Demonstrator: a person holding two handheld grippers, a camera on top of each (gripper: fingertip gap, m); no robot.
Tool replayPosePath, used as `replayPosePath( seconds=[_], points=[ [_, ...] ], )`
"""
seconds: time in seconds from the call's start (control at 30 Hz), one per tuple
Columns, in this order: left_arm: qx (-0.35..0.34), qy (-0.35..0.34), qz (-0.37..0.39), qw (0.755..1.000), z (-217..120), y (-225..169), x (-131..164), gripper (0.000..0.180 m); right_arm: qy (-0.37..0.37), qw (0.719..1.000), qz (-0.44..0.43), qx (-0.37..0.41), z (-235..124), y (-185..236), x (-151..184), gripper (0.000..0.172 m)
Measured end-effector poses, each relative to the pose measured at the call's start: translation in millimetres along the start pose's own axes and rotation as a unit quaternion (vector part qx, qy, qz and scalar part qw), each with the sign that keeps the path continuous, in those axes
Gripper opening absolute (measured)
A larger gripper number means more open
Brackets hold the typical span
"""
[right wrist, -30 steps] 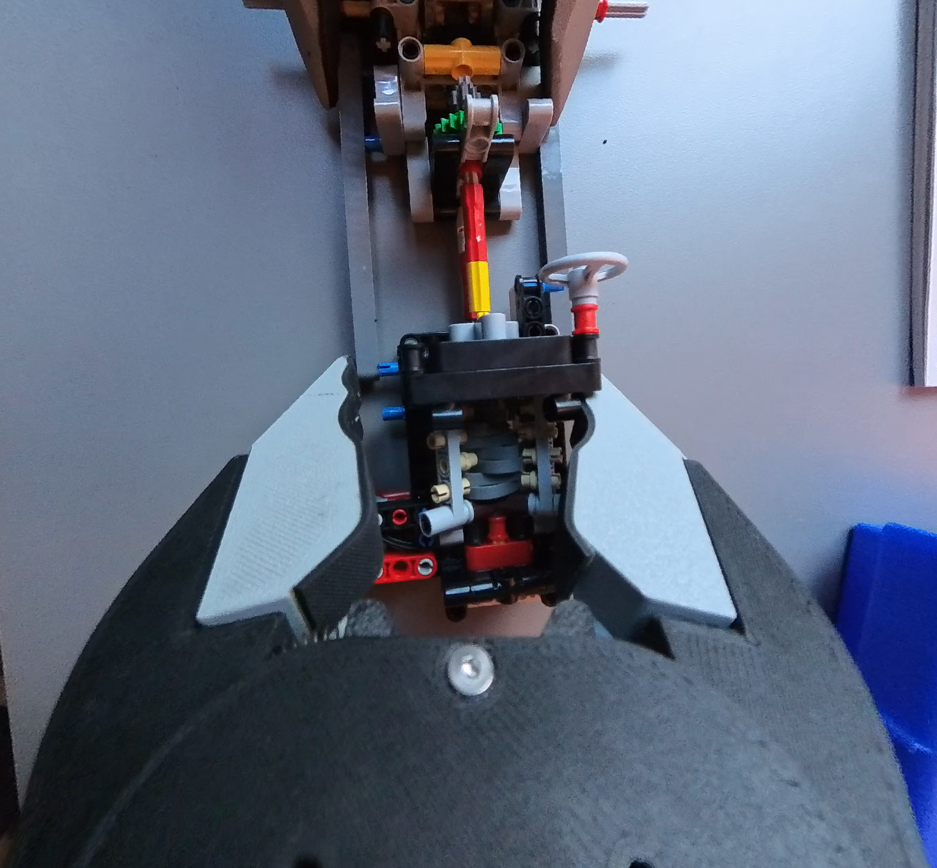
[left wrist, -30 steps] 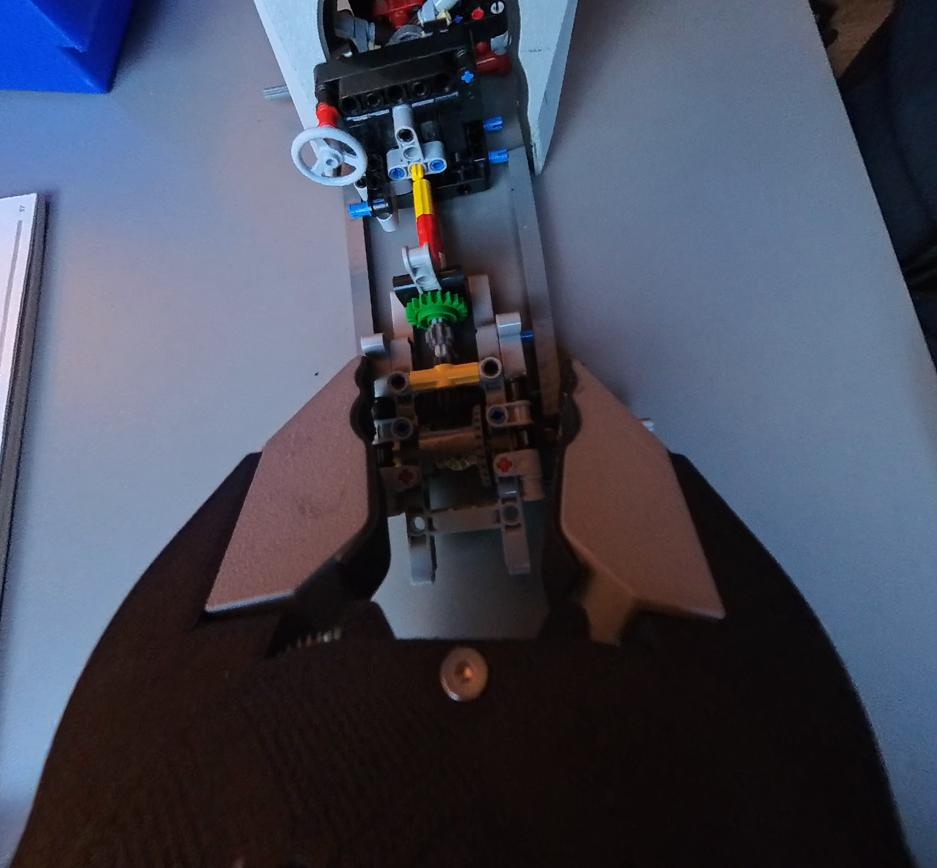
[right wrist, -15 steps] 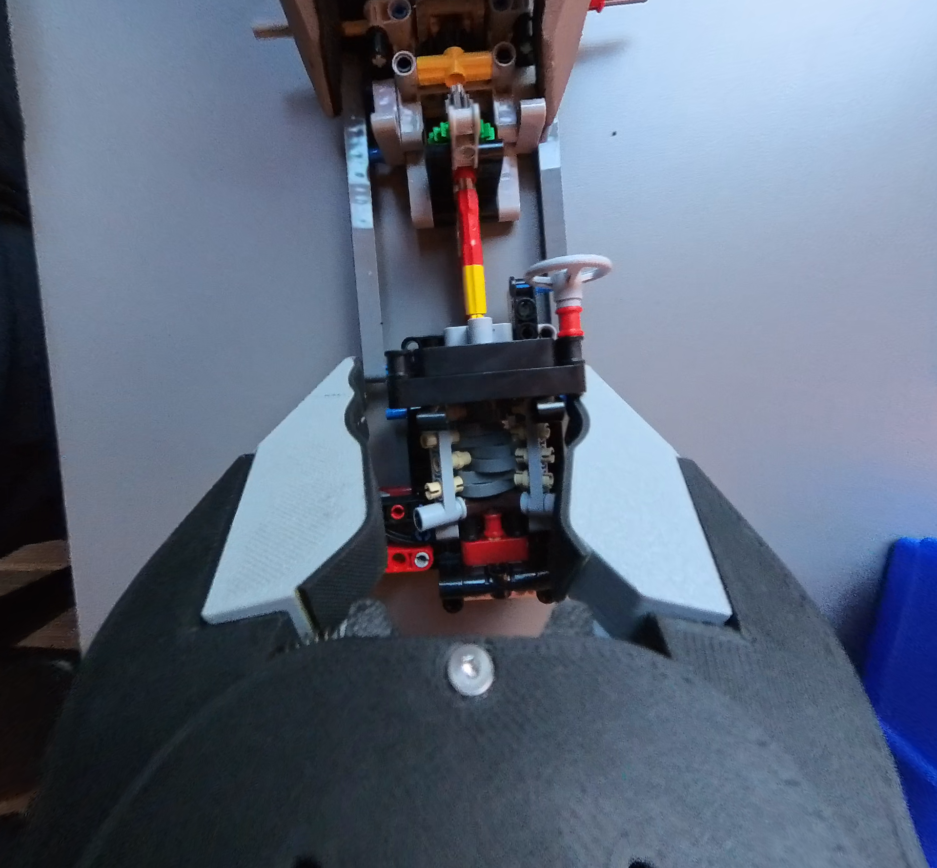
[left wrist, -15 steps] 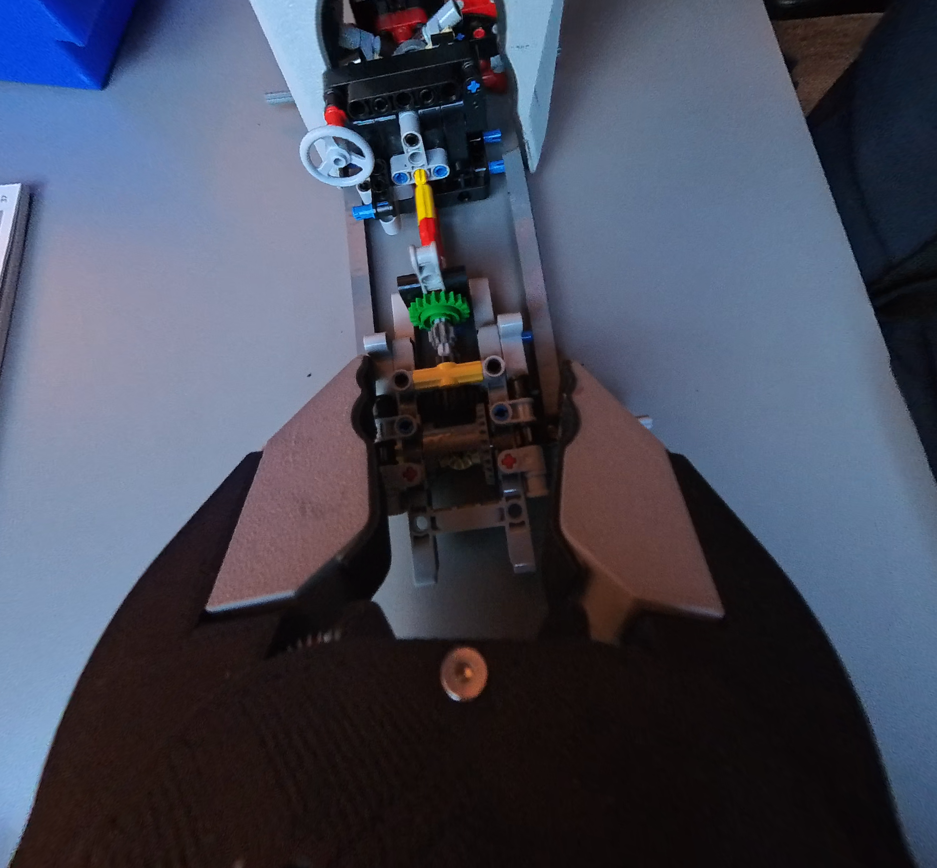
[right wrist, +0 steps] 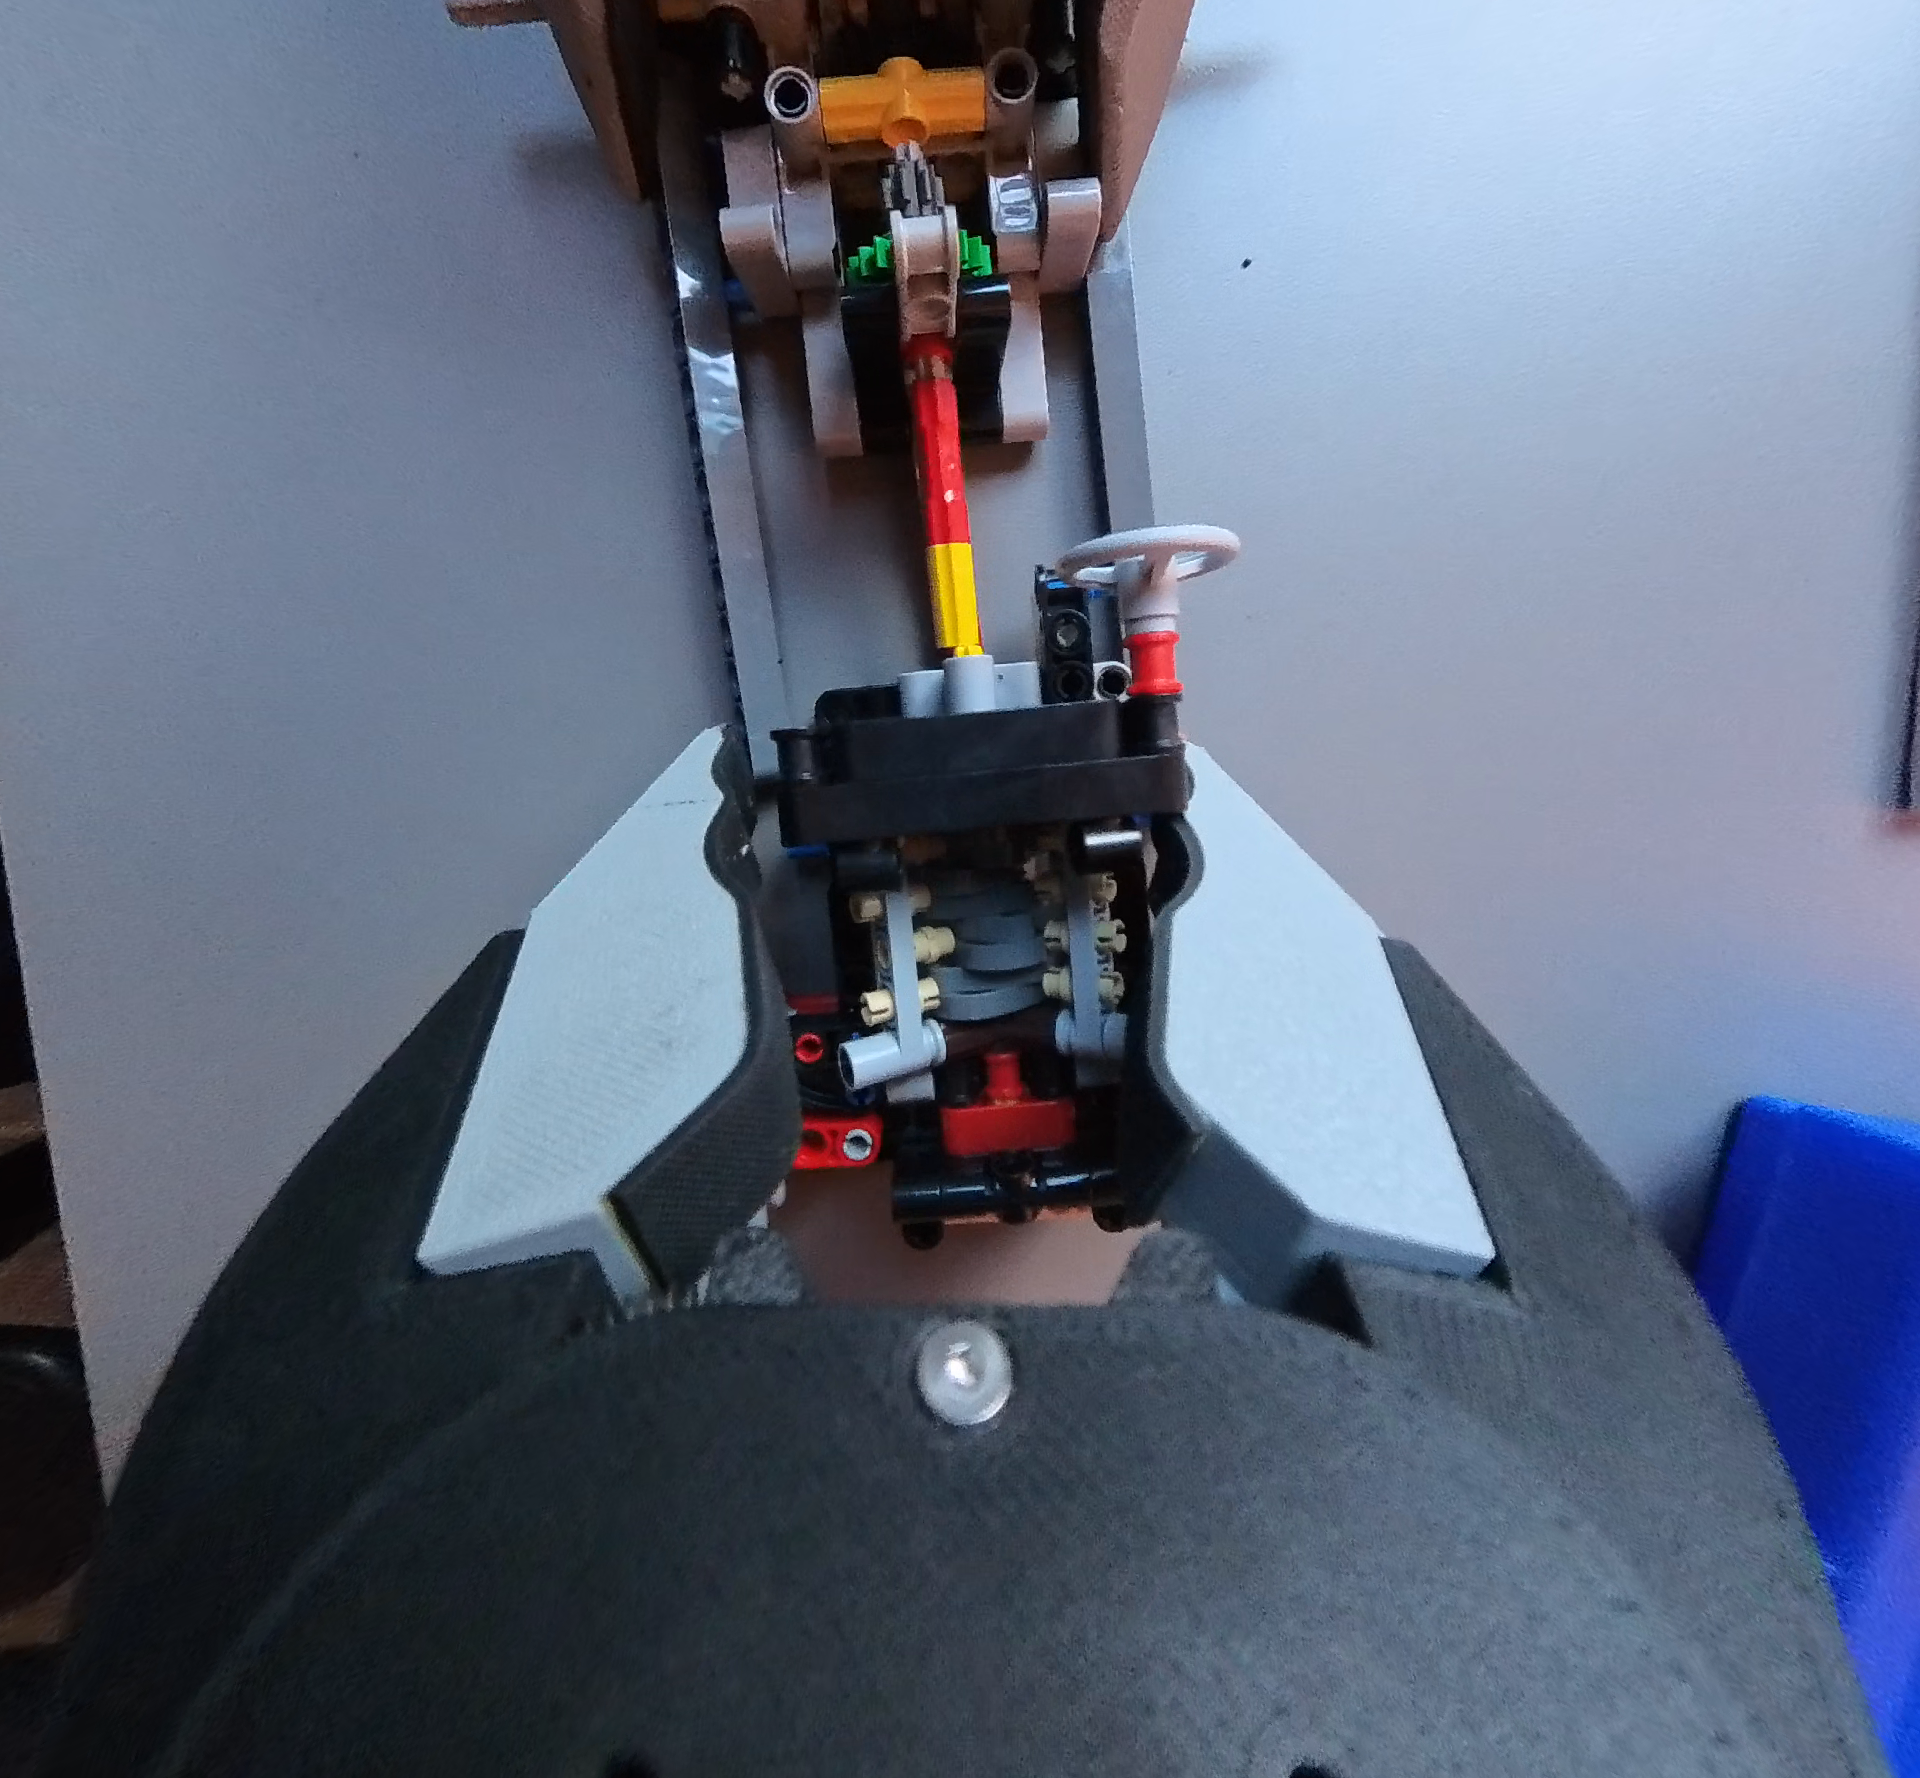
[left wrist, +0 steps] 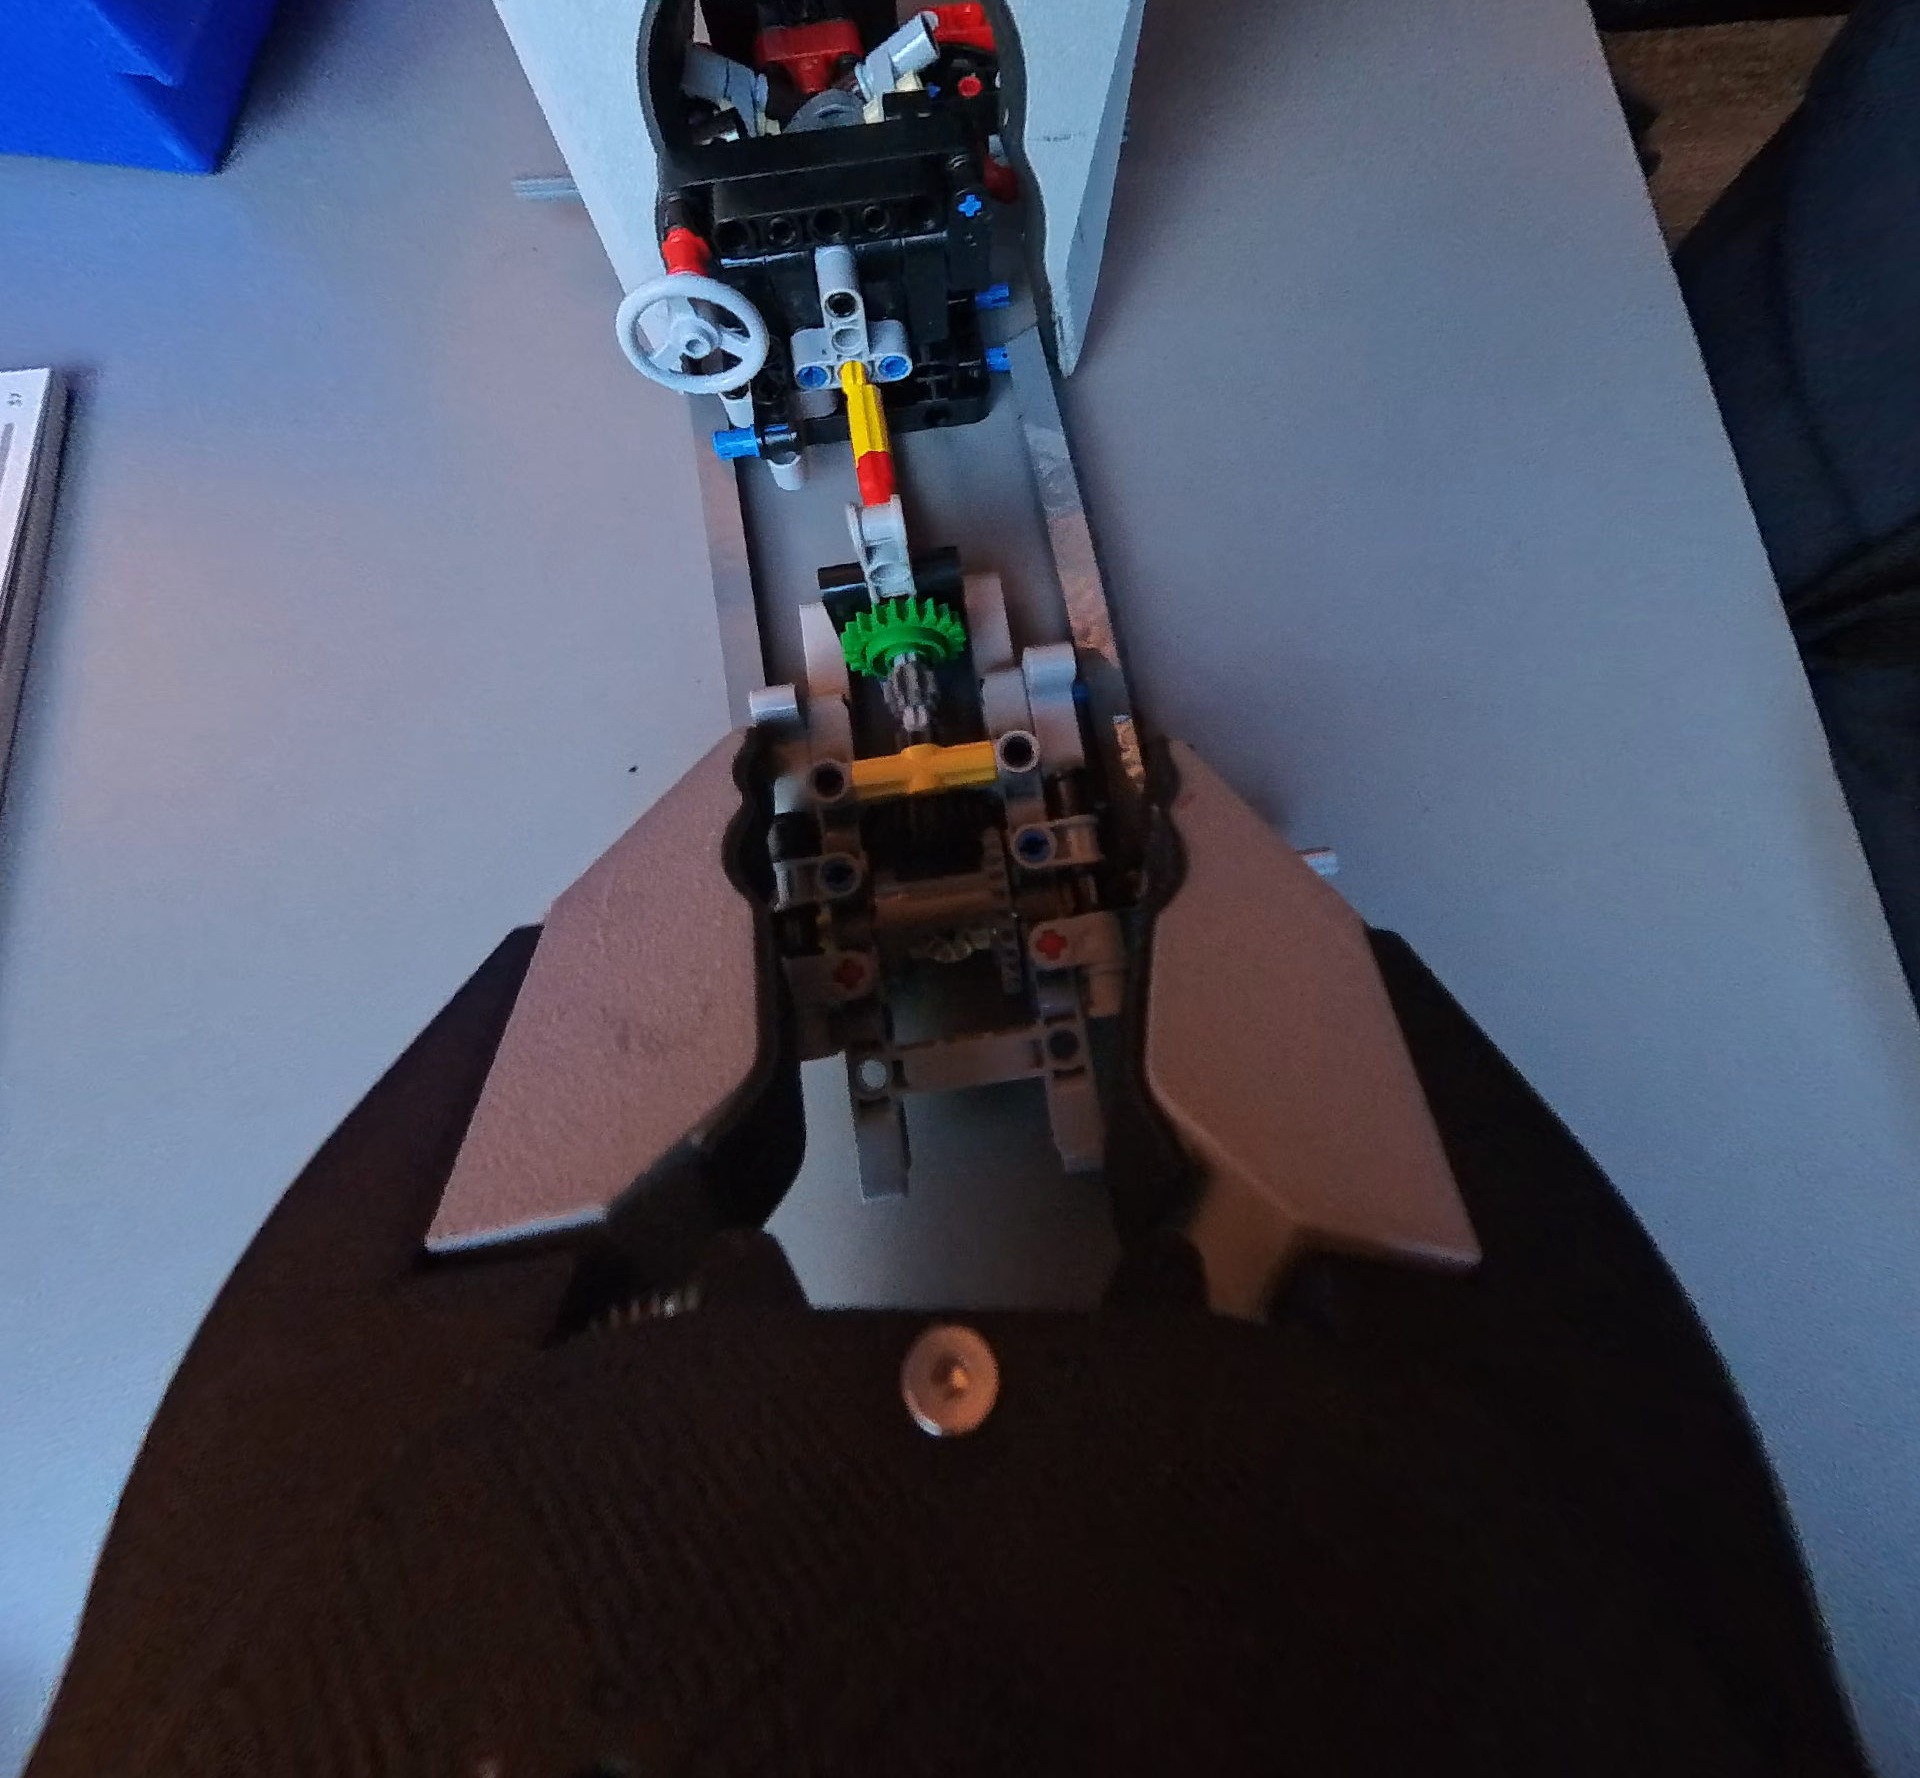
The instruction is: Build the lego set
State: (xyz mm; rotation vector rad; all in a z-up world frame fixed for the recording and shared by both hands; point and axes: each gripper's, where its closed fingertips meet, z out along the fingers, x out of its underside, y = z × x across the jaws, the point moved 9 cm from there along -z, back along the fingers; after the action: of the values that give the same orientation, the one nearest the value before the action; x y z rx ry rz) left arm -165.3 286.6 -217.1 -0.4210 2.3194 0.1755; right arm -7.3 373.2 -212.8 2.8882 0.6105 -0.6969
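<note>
1. The long toy-brick vehicle chassis (left wrist: 940, 502), a grey floor with side rails carrying black, grey and red parts, stretches between the two tools, one end inside each set of fingers.
2. The left gripper (left wrist: 951, 772) has its brownish fingers (left wrist: 665, 980) spread wide and closed on the grey axle assembly at its end. Both inner faces sit against the sides of the bricks with no gap that I can see.
3. The right gripper (right wrist: 956, 793), with pale grey fingers (right wrist: 623, 980), is also spread wide. It clamps the black block-frame end, and that frame fills the space from pad to pad.
4. Just ahead of the left fingertips are a yellow cross-piece (left wrist: 920, 767) and then a green gear (left wrist: 899, 637). A red-and-yellow shaft (left wrist: 868, 440) runs from there to the far block.
5. Beyond the right fingertips, a light grey steering wheel (right wrist: 1153, 554) stands on a red collar on that tool's right.
6. A pale grey table (left wrist: 364, 585) lies under everything. I cannot tell whether the chassis rests on it or hangs just clear.
7. Further out are a blue bin (left wrist: 125, 3), far ahead and left of the left tool, and the edge of a white booklet (left wrist: 26, 502), well off to its left.
</note>
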Motion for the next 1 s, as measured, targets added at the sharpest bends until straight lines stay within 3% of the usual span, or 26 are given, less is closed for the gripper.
replayPosePath(
  seconds=[0.23, 0.43, 0.83, 1.0],
  points=[
    [-0.029, 0.023, 0.025, 0.999, 0, -2, -2, 0.071, 0.007, 0.999, -0.027, 0.019, 0, 4, -1, 0.066],
    [-0.032, 0.017, 0.022, 0.999, 1, -1, -1, 0.071, 0.004, 1.000, -0.023, 0.017, -1, 4, 0, 0.068],
    [-0.080, 0.086, 0.003, 0.993, 4, -9, -11, 0.070, 0.002, 1.000, 0.007, 0.022, -1, 7, -1, 0.074],
    [-0.062, 0.093, 0.038, 0.993, 3, -6, -12, 0.069, 0.005, 1.000, -0.001, 0.022, -2, 7, -1, 0.072]
  ],
)
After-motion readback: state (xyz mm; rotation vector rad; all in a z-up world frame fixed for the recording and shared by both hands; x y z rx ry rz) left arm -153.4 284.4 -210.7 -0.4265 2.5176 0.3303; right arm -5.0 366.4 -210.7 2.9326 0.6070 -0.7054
